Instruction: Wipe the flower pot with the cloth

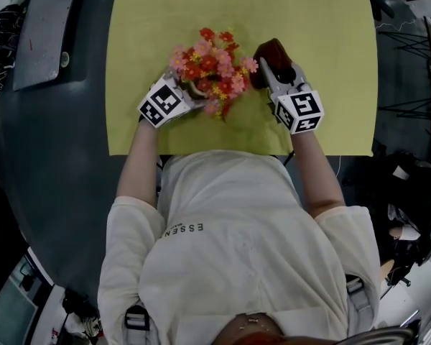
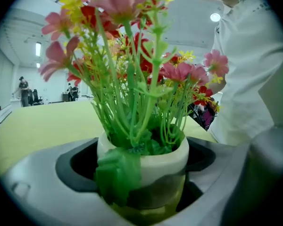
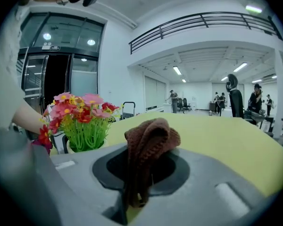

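Standing upright in the clamped jaws of the left gripper point(image 1: 189, 92), the flower pot point(image 2: 155, 157) has the cloth point(image 3: 148, 138), pinched in the right gripper point(image 1: 271, 69), just to its right.

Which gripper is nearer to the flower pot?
Left. The left gripper is shut on the pot; the right gripper, holding the cloth, stands beside it, apart.

right gripper point(image 3: 134, 199) pinching brown cloth point(image 3: 151, 138), flower pot point(image 3: 80, 126) to its left
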`<state>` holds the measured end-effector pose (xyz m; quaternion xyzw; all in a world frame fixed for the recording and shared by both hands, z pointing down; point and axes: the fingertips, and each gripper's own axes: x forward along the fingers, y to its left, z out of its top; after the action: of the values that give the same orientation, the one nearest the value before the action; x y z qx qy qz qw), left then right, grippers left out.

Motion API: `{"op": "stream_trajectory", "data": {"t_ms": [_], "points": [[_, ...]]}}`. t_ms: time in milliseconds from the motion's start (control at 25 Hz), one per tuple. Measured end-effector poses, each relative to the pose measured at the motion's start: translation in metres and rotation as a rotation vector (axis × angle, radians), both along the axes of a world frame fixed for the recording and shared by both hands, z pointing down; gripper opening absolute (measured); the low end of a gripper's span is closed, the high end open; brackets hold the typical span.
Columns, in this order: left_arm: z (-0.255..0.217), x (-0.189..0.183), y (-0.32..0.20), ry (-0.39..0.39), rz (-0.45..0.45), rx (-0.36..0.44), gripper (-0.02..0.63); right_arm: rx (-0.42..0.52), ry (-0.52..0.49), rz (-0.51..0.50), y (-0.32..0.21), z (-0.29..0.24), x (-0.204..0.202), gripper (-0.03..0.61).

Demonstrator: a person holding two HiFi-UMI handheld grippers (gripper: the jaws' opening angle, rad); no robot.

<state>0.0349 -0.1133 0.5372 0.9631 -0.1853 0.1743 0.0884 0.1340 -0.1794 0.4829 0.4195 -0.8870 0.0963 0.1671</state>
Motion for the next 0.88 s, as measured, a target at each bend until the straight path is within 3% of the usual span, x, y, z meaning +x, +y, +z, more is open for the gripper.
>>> {"op": "stream_trajectory", "data": {"t_ms": [280,440,520,640,800,880], "points": [[-0.010,-0.011,0.002,0.009,-0.082,-0.074,0.613,-0.034,-0.010,0.015,0.012,-0.009,0.004,0.057],[-0.027,-0.035,0.005,0.055,-0.232,-0.058,0.612,-0.057,-0.021,0.025,0.022,-0.012,0.006,0.057],[-0.037,-0.052,0.007,0.078,-0.320,-0.043,0.581,-0.075,-0.028,0.027,0.029,-0.012,0.003,0.057],[-0.056,-0.069,0.014,0.127,-0.418,-0.033,0.454,-0.111,-0.036,0.028,0.042,-0.007,0.000,0.057],[-0.085,-0.101,0.017,0.181,-0.577,0.045,0.109,-0.151,-0.048,0.050,0.061,0.000,-0.010,0.057],[-0.103,-0.112,0.022,0.234,-0.631,0.093,0.057,-0.155,-0.049,0.064,0.070,0.000,-0.012,0.057]]}}
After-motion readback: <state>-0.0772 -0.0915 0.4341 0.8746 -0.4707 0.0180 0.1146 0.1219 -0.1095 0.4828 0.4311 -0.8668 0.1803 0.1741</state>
